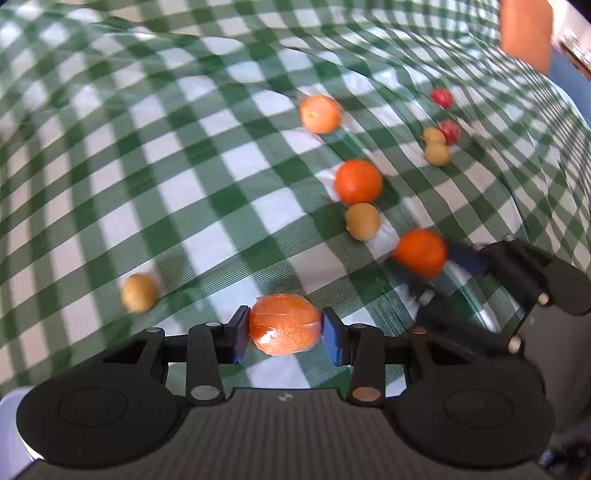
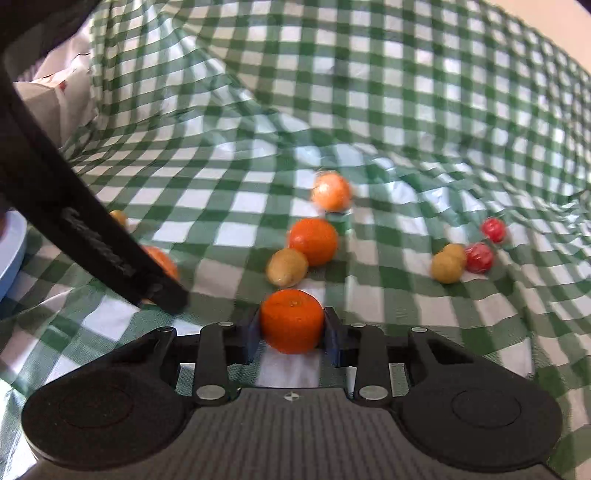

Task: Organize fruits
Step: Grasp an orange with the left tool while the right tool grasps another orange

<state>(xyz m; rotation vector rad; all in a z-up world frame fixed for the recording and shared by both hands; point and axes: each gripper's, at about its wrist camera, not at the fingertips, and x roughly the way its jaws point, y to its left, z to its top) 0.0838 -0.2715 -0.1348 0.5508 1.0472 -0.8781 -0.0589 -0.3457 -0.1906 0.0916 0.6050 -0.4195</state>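
Note:
My left gripper [image 1: 284,328] is shut on an orange wrapped in clear film [image 1: 284,323], with both blue pads against its sides, low over the green checked cloth [image 1: 184,147]. My right gripper [image 2: 291,328] is shut on a bare orange [image 2: 291,325]; the left wrist view shows that gripper [image 1: 421,258] with the same orange [image 1: 421,253] to the right. Loose on the cloth lie an orange [image 2: 313,240], a paler wrapped orange [image 2: 331,191], several tan fruits, one being [image 2: 287,267], and two red fruits [image 2: 480,256].
The cloth is rumpled into folds towards the back. A pale blue plate rim [image 2: 11,251] sits at the left edge and white paper [image 2: 62,96] lies beyond it. An orange-brown block [image 1: 524,33] stands at the far right. One tan fruit [image 1: 139,292] lies apart on the left.

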